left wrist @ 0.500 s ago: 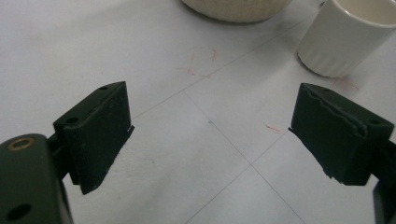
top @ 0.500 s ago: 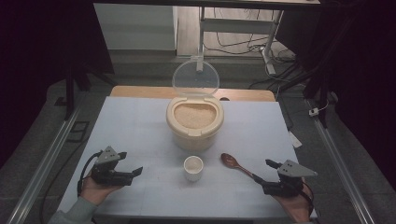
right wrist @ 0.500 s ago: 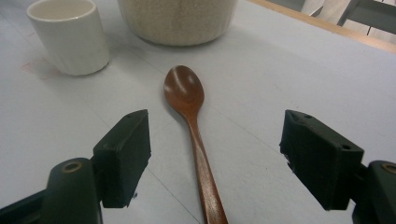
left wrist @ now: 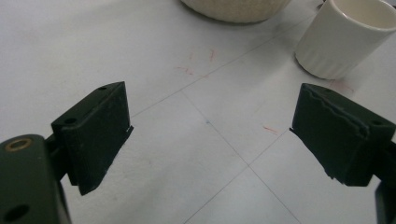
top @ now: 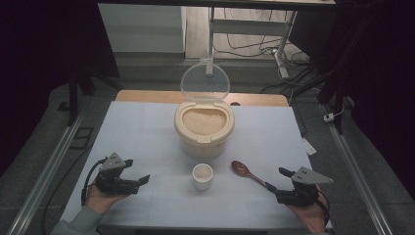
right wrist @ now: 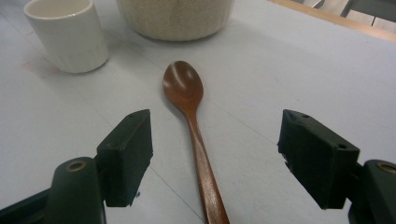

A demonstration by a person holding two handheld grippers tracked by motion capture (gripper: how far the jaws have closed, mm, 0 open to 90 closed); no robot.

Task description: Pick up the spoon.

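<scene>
While my right gripper (right wrist: 212, 154) has crept up on the wooden spoon (right wrist: 191, 126), its fingers gape apart with the handle lying on the worktop (right wrist: 280, 70) between them, untouched. My left gripper (left wrist: 210, 135) is apart too, the cup (left wrist: 343, 37) just beyond.

There are two grippers on the table, the left gripper (top: 138, 181) at the near left and the right gripper (top: 279, 185) at the near right, and each has two black jaws set wide apart. There is one big tub (top: 204, 128) of rice in the middle, a bit far, with one clear round lid (top: 205, 82) standing up behind it. There is one small white cup (top: 202, 176) near the middle, and one brown wooden spoon (top: 247, 173) just to the right of it.
</scene>
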